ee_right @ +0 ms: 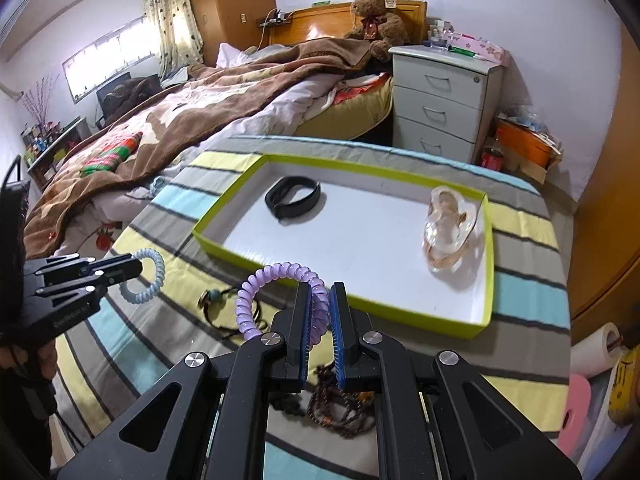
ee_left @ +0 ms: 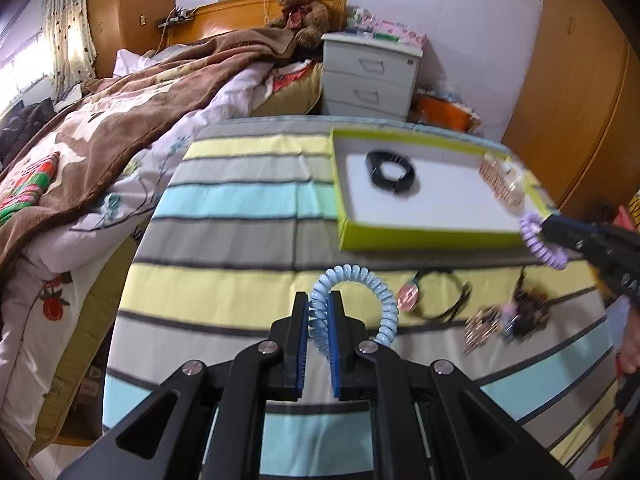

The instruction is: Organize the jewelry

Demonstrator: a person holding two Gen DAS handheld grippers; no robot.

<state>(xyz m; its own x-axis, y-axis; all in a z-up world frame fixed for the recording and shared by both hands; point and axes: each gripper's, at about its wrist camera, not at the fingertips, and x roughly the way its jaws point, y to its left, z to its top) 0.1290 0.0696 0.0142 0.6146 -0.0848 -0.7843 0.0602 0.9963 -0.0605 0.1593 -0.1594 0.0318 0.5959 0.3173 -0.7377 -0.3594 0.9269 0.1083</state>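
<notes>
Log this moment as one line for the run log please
left gripper: shut on blue coil tie | right gripper: shut on purple coil tie | tray: black band, clear bracelet inside

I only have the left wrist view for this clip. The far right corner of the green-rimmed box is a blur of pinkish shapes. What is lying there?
Observer: A clear glassy bangle with peach tints, resting on the white floor of the green-rimmed cardboard box.
Operator: And what is under the right gripper?
Observer: A dark brown beaded string, heaped on the striped cloth just beyond its fingers.
Operator: How does it hold the purple coil?
Observer: The right gripper is shut on the purple spiral hair tie, whose loop arches out to its left.
</notes>
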